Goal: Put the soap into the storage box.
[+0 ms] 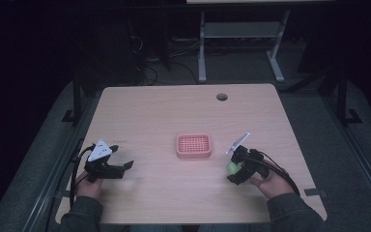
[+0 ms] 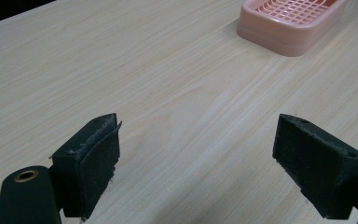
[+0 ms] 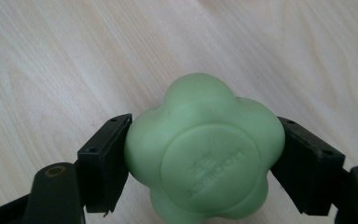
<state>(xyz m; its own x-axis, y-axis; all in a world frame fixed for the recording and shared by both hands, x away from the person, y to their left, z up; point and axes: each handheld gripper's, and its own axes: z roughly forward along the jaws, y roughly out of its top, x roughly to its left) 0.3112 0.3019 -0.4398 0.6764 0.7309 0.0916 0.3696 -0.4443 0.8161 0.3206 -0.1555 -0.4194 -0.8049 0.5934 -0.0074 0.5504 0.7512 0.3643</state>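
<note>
Right now we see the right tool (image 3: 200, 154) pinching a green soap (image 3: 205, 149) just above the bench (image 1: 164, 111), right of the pink tray (image 1: 193, 146). Our left tool (image 2: 193, 163) sits spread, holding nothing, at the bench's left.

Soap dish (image 1: 193, 146) at counter (image 1: 164, 111) centre. Left gripper (image 1: 118, 162) at dish's 8 o'clock, well apart, low over counter near front edge, jaws spread around bare counter. Right gripper (image 1: 233, 166) at dish's 4 o'clock, nearer dish. Flower-shaped soap (image 3: 205, 149) between right jaws, touching both. Round hole (image 1: 221, 96) in counter at dish's 1 o'clock, near far edge. Desk frame (image 1: 241, 43) on floor beyond counter, 12 o'clock.
</note>
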